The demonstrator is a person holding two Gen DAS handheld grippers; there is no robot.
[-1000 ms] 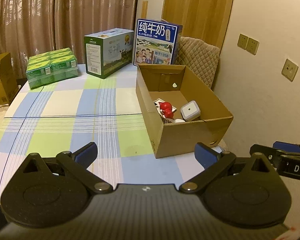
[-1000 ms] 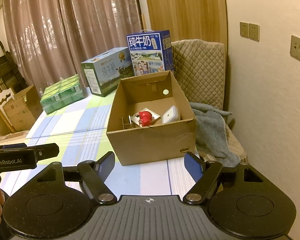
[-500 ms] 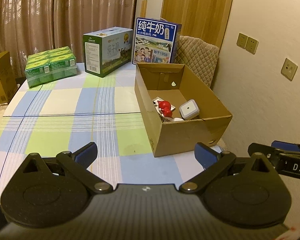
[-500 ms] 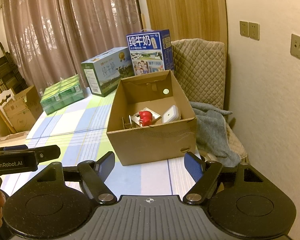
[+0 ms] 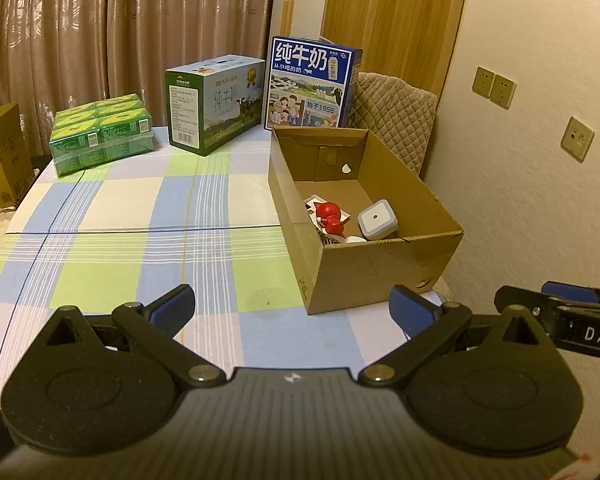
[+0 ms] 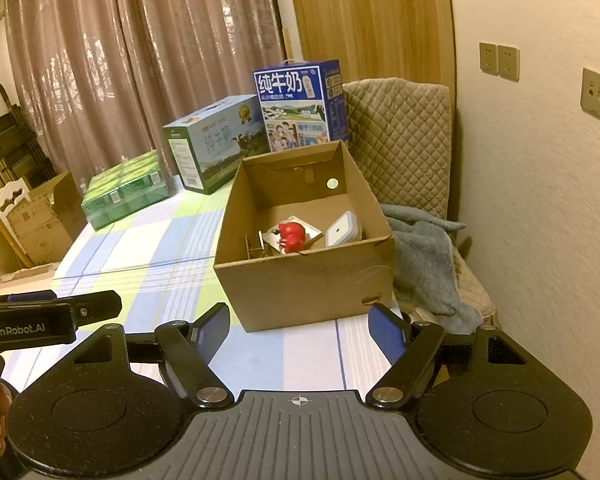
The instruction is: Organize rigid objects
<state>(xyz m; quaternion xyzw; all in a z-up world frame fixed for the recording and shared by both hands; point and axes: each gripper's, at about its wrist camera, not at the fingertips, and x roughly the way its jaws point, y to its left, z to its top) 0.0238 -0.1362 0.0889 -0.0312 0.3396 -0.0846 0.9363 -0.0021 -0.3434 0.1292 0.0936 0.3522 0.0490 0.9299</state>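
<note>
An open cardboard box (image 5: 384, 268) (image 6: 308, 284) stands on the checked tablecloth (image 5: 140, 216) near the table's right edge. Inside lie a red toy (image 5: 329, 216) (image 6: 292, 234), a white square device (image 5: 377, 219) (image 6: 342, 229), a white card and a small wire piece. My left gripper (image 5: 292, 308) hovers open over the cloth, short of the box's near left corner, nothing between its blue pads. My right gripper (image 6: 300, 330) is open too, in front of the box's near wall, holding nothing. Each gripper shows at the edge of the other's view.
A blue milk carton box (image 5: 310, 82) (image 6: 300, 106), a green-white carton box (image 5: 214, 104) (image 6: 216, 142) and a pack of green cartons (image 5: 102, 134) (image 6: 126, 192) line the far side of the table. A quilted chair (image 6: 404, 148) with a grey cloth (image 6: 424, 264) stands right of the table.
</note>
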